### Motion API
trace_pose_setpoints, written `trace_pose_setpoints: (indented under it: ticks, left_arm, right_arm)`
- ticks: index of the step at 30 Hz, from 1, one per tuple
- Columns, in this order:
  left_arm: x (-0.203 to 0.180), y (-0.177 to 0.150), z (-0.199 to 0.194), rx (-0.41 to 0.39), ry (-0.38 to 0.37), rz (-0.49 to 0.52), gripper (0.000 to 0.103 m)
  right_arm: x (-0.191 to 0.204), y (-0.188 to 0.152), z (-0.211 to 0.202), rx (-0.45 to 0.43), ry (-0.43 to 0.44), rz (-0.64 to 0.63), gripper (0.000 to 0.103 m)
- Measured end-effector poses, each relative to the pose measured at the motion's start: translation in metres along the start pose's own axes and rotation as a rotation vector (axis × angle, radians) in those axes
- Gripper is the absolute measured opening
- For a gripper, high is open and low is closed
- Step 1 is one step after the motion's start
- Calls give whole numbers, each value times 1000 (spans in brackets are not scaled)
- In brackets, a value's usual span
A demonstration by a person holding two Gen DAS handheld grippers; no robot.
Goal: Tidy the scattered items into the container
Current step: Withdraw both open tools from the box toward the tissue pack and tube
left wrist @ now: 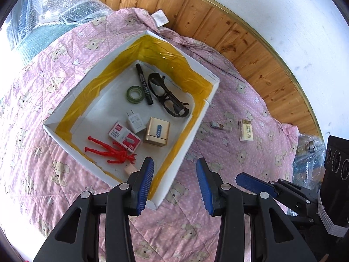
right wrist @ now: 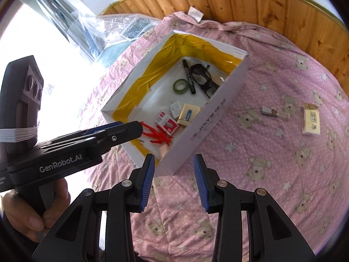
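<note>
Lying beyond both tongs (left wrist: 175,185) (gaping): box (left wrist: 185,131)

Pink bear-print quilt (left wrist: 65,109) against a wood-panelled headboard (left wrist: 196,17), white wall (left wrist: 283,11) above, bright daylight.

In the right wrist view, at the left of the frame, white lettering on the black body of the left gripper (right wrist: 122,128) reads "GenRobot.AI". Dark print runs along the outer wall of the white box (right wrist: 209,118) near the middle of the frame, too blurred to read. Printing on the red-and-white packet (left wrist: 124,135), the marker (left wrist: 144,84) and the yellow carton (left wrist: 246,130) is likewise too small to read.
</note>
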State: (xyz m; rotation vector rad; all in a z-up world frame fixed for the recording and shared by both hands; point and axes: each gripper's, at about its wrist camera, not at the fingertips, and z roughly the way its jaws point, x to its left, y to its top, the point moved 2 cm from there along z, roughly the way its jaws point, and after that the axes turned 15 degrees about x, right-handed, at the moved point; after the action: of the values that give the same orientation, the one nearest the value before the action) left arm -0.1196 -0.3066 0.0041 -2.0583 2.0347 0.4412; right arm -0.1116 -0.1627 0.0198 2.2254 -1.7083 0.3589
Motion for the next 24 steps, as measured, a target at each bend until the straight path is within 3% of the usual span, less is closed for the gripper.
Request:
trace_pose_setpoints:
  ticks: [24]
  left_arm:
    - [-55, -33, 50, 146, 30, 105, 45]
  right_arm:
    - [-75, -42, 19, 10, 48, 179, 40]
